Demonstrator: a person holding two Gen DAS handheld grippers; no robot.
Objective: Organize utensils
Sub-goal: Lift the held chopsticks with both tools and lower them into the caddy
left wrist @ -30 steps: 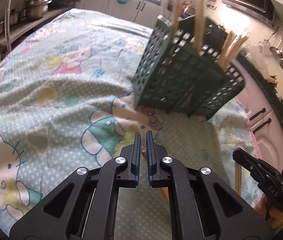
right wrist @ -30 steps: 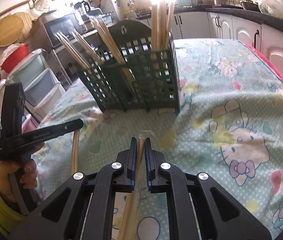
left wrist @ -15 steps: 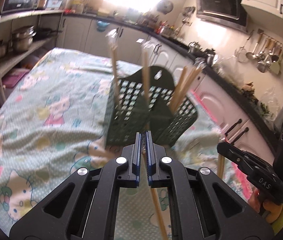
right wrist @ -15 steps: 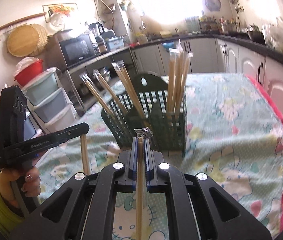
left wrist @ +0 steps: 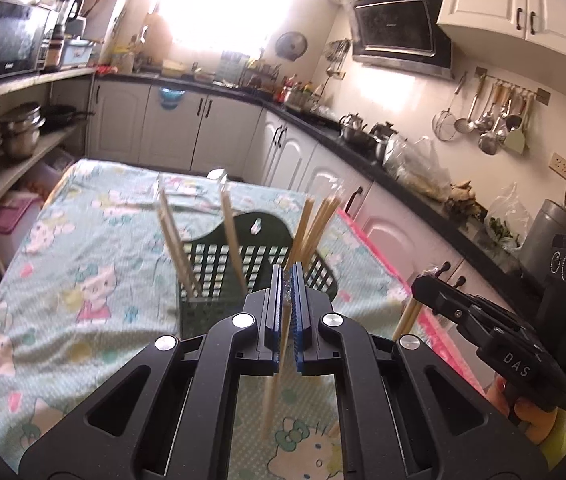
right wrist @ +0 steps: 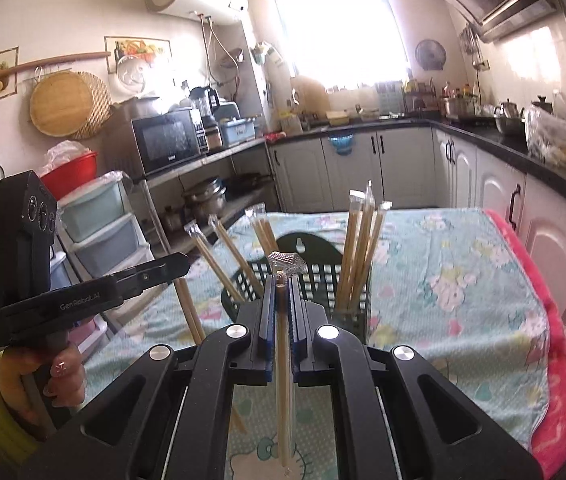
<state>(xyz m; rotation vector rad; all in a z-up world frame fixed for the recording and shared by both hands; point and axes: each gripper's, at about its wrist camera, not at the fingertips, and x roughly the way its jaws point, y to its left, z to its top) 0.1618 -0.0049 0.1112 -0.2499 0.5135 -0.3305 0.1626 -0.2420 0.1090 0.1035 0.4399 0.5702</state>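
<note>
A dark green slotted utensil holder (left wrist: 243, 276) (right wrist: 323, 276) stands on the cartoon-print tablecloth (left wrist: 83, 280) with several wrapped chopstick pairs upright in it. My left gripper (left wrist: 288, 276) is shut on a wrapped chopstick pair (left wrist: 273, 392) that hangs down below its jaws, held above the cloth just short of the holder. In the right wrist view my right gripper (right wrist: 282, 280) is shut on another wrapped chopstick pair (right wrist: 283, 392), its plastic tip poking up above the jaws. Each gripper also shows at the edge of the other's view, with chopsticks in it.
A red-pink blanket edge (right wrist: 555, 360) lines the table's right side, beside white cabinets (right wrist: 543, 248). Shelves with pots (left wrist: 19, 132) and plastic drawers (right wrist: 99, 232) stand to the left. A hand in a yellow sleeve (right wrist: 15, 384) holds the left gripper.
Both grippers have risen off the cloth with their chopstick pairs and tilted up toward level. The holder now sits lower and smaller in both views, and more of the kitchen shows.
</note>
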